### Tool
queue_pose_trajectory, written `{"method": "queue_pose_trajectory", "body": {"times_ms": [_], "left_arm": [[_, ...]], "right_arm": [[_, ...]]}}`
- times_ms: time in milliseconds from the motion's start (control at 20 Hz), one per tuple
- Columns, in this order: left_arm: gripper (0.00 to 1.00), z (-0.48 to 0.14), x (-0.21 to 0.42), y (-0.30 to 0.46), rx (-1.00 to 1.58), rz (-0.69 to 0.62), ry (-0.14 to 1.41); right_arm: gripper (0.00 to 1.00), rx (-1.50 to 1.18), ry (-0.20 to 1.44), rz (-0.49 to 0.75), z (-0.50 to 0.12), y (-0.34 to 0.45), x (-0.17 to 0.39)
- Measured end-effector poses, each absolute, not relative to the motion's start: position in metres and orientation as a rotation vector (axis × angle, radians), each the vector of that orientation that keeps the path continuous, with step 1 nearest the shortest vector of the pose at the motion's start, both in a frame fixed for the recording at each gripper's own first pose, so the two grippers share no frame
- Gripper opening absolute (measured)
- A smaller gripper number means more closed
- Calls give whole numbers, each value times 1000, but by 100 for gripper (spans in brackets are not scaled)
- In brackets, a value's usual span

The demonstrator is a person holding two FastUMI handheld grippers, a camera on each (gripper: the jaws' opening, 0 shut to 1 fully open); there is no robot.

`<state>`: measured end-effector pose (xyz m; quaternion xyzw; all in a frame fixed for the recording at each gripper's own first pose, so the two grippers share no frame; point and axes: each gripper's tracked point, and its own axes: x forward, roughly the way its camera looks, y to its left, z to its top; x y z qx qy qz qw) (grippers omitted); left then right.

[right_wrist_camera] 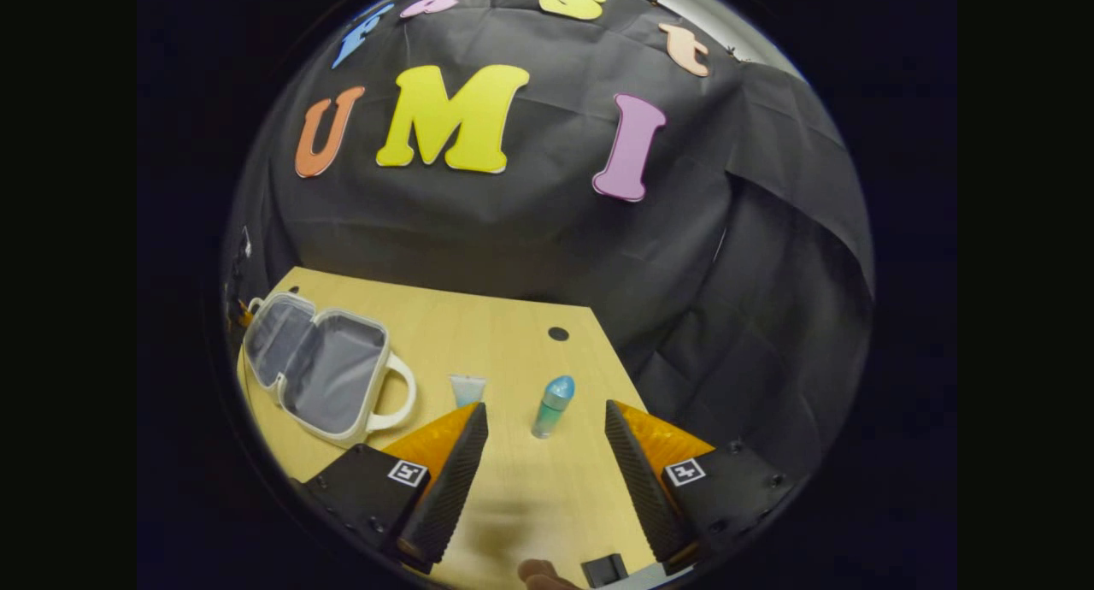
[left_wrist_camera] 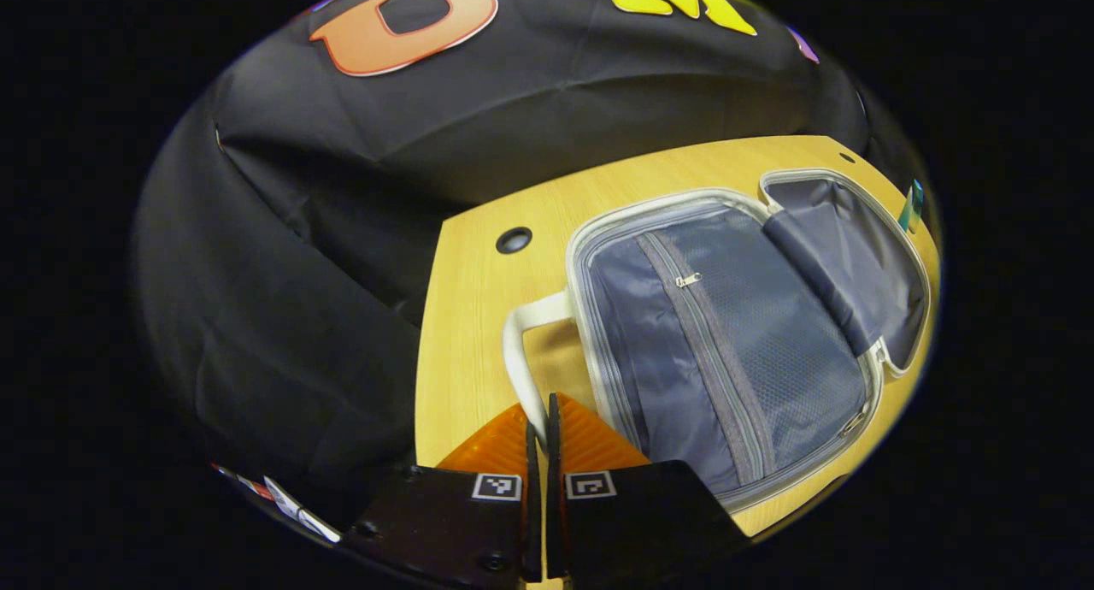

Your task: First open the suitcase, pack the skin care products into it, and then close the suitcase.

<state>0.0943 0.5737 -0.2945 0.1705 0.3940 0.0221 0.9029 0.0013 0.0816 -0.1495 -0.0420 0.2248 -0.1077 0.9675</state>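
Suitcase (left_wrist_camera: 726, 333), one, lies open on worktop (left_wrist_camera: 466, 316); left tool (left_wrist_camera: 540, 440) is pinched on its white handle (left_wrist_camera: 523, 351). Right tool (right_wrist_camera: 547, 453) is spread wide above the worktop, nothing between its fingers. Two skin care items stand ahead of it: one tube (right_wrist_camera: 467, 390), one blue-capped bottle (right_wrist_camera: 552, 406).

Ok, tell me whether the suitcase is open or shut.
Open: the small white-trimmed grey suitcase lies spread flat, its grey lining showing.

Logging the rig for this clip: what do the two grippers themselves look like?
The left gripper and right gripper look alike: two wedge-shaped fingers with ribbed inner faces, on black blocks fixed with screws. Each block carries a small square black-and-white marker. No cables or sleeves can be seen.
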Motion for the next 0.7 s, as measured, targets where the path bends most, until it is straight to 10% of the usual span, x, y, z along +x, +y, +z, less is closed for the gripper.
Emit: {"method": "queue_pose_trajectory", "body": {"times_ms": [250,500,700], "left_arm": [[17,-302,97,581,307,69,784],[74,-257,86,571,285,145,696],[83,-206,77,518,255,152,577]], "right_arm": [[82,-85,480,-266,-159,57,-13],[82,-98,487,-261,-169,45,-20],[82,-70,484,-223,-176,41,-18]]}}
